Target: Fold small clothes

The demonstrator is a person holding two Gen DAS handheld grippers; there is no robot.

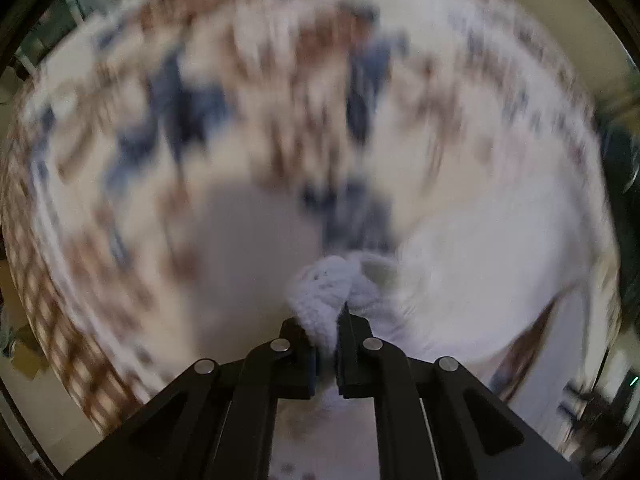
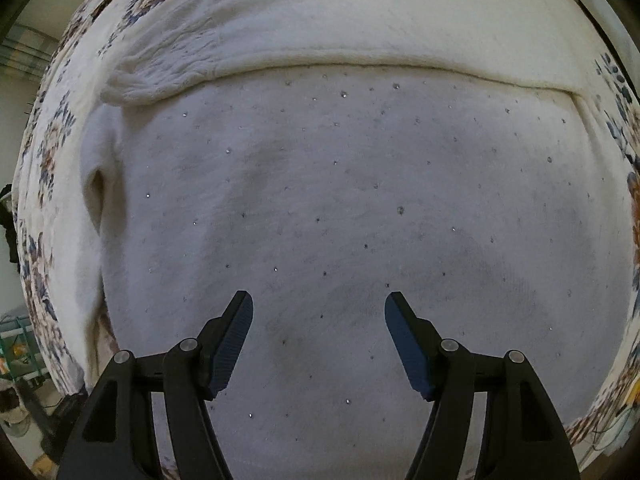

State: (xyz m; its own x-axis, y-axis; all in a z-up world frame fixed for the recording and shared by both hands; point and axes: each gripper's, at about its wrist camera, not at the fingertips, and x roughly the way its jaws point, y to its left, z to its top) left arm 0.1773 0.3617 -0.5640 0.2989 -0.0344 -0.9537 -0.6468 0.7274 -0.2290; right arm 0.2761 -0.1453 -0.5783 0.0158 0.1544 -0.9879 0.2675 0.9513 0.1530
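Note:
A small white knit sweater [image 2: 340,200] dotted with tiny studs lies flat on a floral cloth [image 2: 44,152], its ribbed cuff and sleeve [image 2: 160,76] folded across the top. My right gripper [image 2: 319,312] is open and empty just above the sweater's body. In the left wrist view my left gripper [image 1: 326,334] is shut on a bunched ribbed edge of the white sweater [image 1: 332,284], which trails off to the right [image 1: 480,264]. That view is heavily motion-blurred.
The floral cloth [image 1: 200,100] covers the whole work surface under the sweater. Its edges show at the far left and right of the right wrist view, with room clutter and cables [image 2: 16,344] beyond and below.

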